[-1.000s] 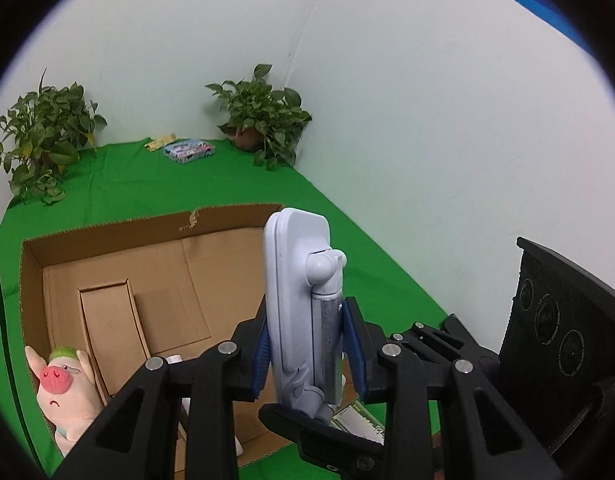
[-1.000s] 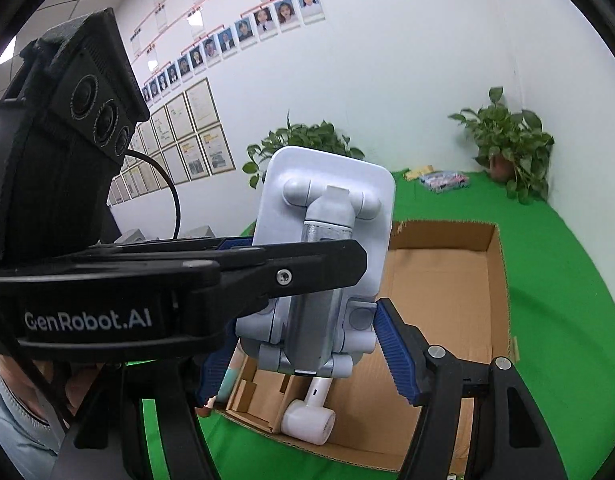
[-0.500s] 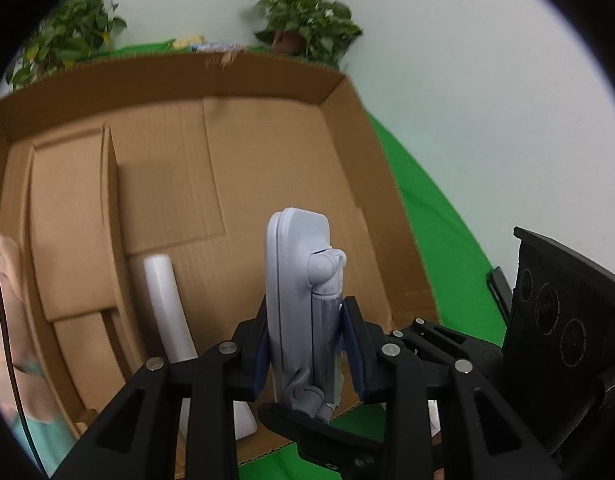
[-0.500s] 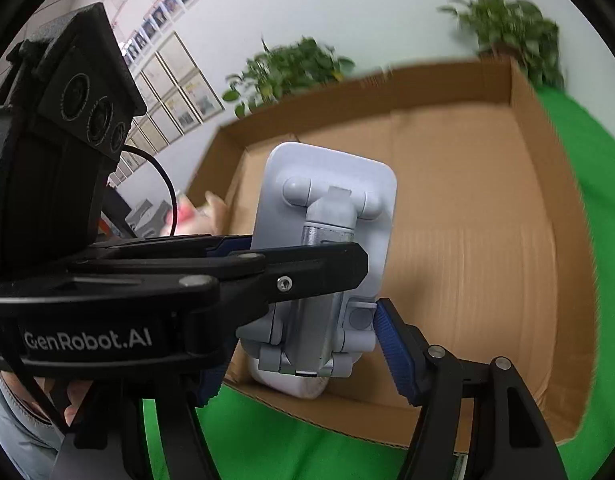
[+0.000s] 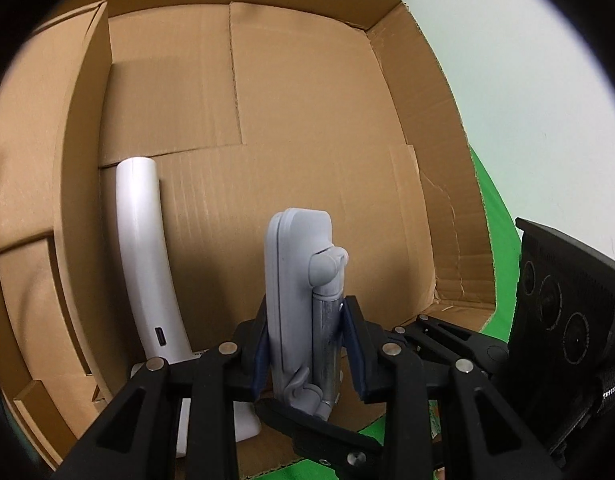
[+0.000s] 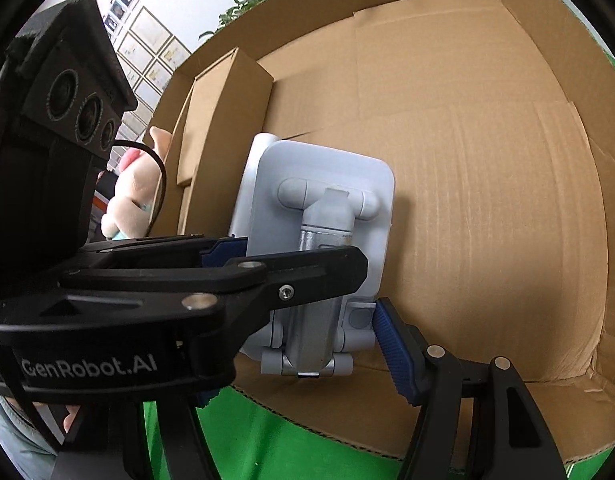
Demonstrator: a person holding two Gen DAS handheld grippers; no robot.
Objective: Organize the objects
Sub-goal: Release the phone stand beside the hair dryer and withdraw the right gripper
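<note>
A grey folding phone stand (image 5: 295, 280) hangs upright just above the floor of an open cardboard box (image 5: 307, 140). My left gripper (image 5: 307, 344) is shut on it across its thin sides, blue pads against the plate and the metal stem. In the right wrist view the stand (image 6: 319, 208) shows its back, and my right gripper (image 6: 303, 352) grips its hinged base across the width. Only its right pad (image 6: 391, 344) shows there; the left gripper's arm hides the other.
A white curved device (image 5: 143, 248) with a charging port lies in the box, left of the stand. A smaller cardboard box (image 5: 79, 120) stands along the left wall. A pink pig plush (image 6: 131, 192) sits outside. Green cloth (image 6: 267, 440) surrounds the box.
Both grippers have come down together with the stand, from above the table into the box, and have tipped further downward. The grip on the stand looks unchanged.
</note>
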